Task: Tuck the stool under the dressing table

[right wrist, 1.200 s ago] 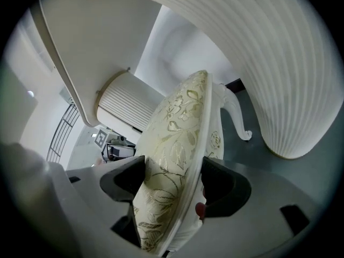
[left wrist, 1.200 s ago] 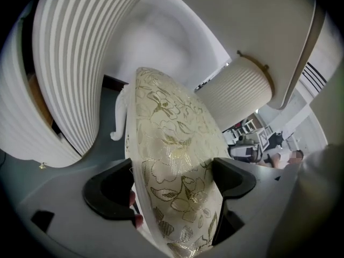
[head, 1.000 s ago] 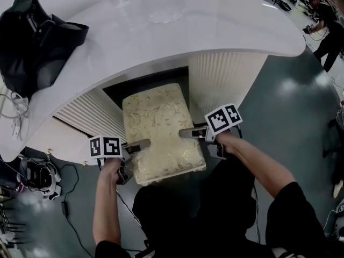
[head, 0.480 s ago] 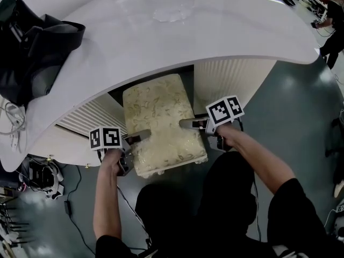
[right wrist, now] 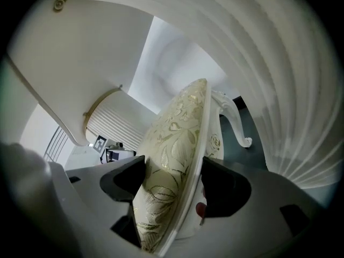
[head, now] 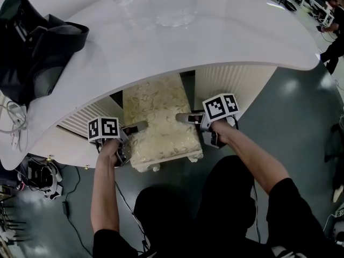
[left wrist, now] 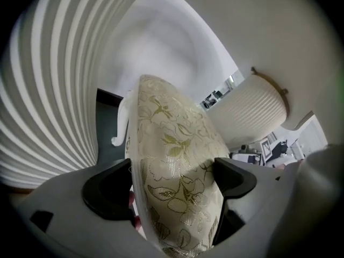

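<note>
Stool (head: 161, 125) nearly fills kneehole between left pedestal (head: 86, 117) and right pedestal (head: 236, 85); slim gaps either side. Desk (head: 226, 42) overhangs its far half.

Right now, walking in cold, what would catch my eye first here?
A cream stool with gold floral fabric sits partly under the white curved dressing table, at centre. The left gripper and right gripper clamp its two sides. A black bag lies on the tabletop's left end.

The head view looks steeply down on the table (head: 242, 36); each gripper view sits close, facing under it — all three share the stool (head: 158, 117), the gripper views from opposite sides.
</note>
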The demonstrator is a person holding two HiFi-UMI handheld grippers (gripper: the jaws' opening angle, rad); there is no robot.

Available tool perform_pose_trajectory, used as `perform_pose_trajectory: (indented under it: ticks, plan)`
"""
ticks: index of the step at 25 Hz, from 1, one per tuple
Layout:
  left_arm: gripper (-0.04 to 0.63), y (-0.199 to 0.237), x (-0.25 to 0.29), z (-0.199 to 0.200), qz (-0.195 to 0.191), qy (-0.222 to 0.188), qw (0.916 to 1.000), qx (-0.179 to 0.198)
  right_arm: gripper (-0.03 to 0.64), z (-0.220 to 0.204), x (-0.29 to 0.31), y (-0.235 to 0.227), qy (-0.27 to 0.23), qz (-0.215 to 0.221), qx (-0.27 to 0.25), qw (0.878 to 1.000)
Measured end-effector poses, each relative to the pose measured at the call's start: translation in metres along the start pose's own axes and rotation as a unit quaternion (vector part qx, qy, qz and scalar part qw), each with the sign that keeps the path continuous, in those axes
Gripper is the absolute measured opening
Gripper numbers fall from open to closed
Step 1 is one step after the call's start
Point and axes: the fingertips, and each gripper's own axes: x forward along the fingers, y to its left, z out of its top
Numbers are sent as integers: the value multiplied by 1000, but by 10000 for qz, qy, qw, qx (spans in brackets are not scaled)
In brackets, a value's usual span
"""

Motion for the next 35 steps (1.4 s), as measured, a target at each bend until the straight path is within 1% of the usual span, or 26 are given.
perform_pose_trajectory:
  ticks: [4, 10, 14, 18, 27, 35]
  plan:
    - [465, 2, 2, 14, -20, -125, 9999, -8, 293, 14, 2, 0, -244, -91, -40, 9997]
    - [469, 9, 10, 30, -76, -379, 9992, -140, 293, 34, 8, -5, -562, -203, -137, 9981]
    - [471, 17, 17, 35, -86, -471, 9986, -208, 293, 40, 13, -11, -724, -318, -196, 9967]
    - [472, 21, 22, 41, -68, -546, 9983, -172, 293, 44, 17, -17, -878, -371, -218, 9952]
    - [479, 31, 25, 49, 107, -687, 9976, -57, 293, 46, 29, -25, -994, -411, -201, 9940]
    - [483, 34, 29, 57, 129, -825, 9965, -14, 295, 50, 33, -29, -1122, -516, -250, 9920]
